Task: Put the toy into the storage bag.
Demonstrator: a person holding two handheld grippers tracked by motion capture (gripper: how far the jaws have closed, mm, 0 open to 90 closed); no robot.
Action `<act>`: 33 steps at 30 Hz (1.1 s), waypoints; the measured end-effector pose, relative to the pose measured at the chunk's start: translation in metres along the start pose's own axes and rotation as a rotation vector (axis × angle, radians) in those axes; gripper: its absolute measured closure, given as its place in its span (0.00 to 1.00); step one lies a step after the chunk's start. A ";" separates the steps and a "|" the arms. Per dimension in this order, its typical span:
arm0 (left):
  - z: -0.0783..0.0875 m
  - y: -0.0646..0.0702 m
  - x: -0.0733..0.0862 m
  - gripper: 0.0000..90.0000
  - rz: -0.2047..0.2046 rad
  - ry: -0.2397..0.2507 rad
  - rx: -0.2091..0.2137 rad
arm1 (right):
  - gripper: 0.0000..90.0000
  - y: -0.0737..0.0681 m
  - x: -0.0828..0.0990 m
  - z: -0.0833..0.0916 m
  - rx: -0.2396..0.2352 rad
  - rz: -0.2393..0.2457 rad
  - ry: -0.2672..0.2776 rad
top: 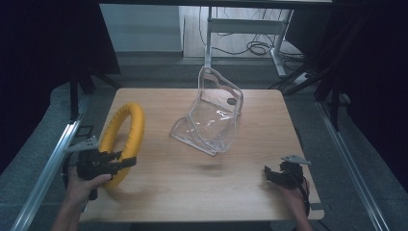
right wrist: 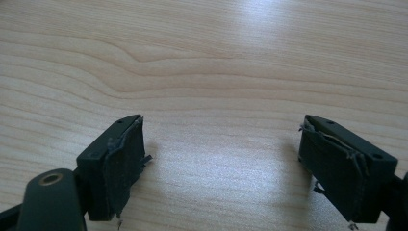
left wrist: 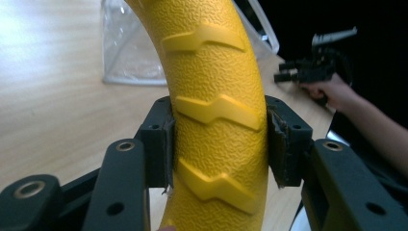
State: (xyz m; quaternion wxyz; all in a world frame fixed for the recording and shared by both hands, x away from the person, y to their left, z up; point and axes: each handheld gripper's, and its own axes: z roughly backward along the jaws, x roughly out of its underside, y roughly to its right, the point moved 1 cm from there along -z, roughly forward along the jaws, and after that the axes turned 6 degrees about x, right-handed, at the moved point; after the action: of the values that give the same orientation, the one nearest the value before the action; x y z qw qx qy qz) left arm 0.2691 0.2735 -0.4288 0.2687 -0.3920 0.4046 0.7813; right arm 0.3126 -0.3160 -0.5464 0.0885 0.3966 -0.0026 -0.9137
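A yellow ring (top: 126, 139) with a raised tread pattern stands tilted on its edge at the table's left side. My left gripper (top: 115, 161) is shut on the ring's near part; in the left gripper view both pads press the yellow ring (left wrist: 219, 125) from either side. A clear plastic pouch (top: 211, 115) stands open in the middle of the table, its mouth facing up and toward me. My right gripper (top: 272, 174) rests low at the front right, open, with bare wood between its pads (right wrist: 122, 163).
The wooden table (top: 192, 187) has a metal rail (top: 48, 168) along its left side and another along the right. Beyond the far edge stand a desk frame and cables (top: 255, 45) on the floor.
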 end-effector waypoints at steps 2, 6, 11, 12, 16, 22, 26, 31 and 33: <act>0.004 0.000 -0.002 0.57 0.003 0.036 0.004 | 0.18 0.000 0.000 0.000 0.000 -0.001 0.000; 0.011 0.000 -0.007 0.57 0.019 0.127 0.031 | 0.19 0.000 0.000 0.000 0.002 -0.001 0.000; 0.013 0.004 -0.011 0.57 0.004 0.198 0.040 | 0.19 0.000 0.000 0.000 0.001 -0.001 0.001; 0.014 0.005 -0.013 0.57 0.000 0.214 0.043 | 0.19 0.000 0.000 0.000 0.001 -0.001 0.001; 0.014 0.011 -0.019 0.57 -0.023 0.245 0.040 | 0.19 0.000 0.000 0.000 0.001 -0.001 0.001; 0.009 0.021 -0.027 0.57 -0.036 0.294 0.048 | 0.19 0.000 0.000 0.000 0.002 -0.001 0.001; 0.004 0.030 -0.034 0.57 -0.039 0.332 0.055 | 0.19 0.000 0.000 0.000 0.002 0.000 0.002; -0.005 0.036 -0.041 0.57 -0.052 0.348 0.040 | 0.19 0.000 0.000 0.000 0.002 0.000 0.002; -0.008 0.037 -0.043 0.57 -0.053 0.352 0.032 | 0.19 0.000 0.000 0.000 0.002 0.000 0.002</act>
State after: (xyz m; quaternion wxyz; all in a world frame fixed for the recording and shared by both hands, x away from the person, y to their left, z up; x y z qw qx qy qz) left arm 0.2684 0.2426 -0.3802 0.2206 -0.5289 0.4471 0.6868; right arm 0.3129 -0.3162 -0.5465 0.0880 0.3977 -0.0036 -0.9133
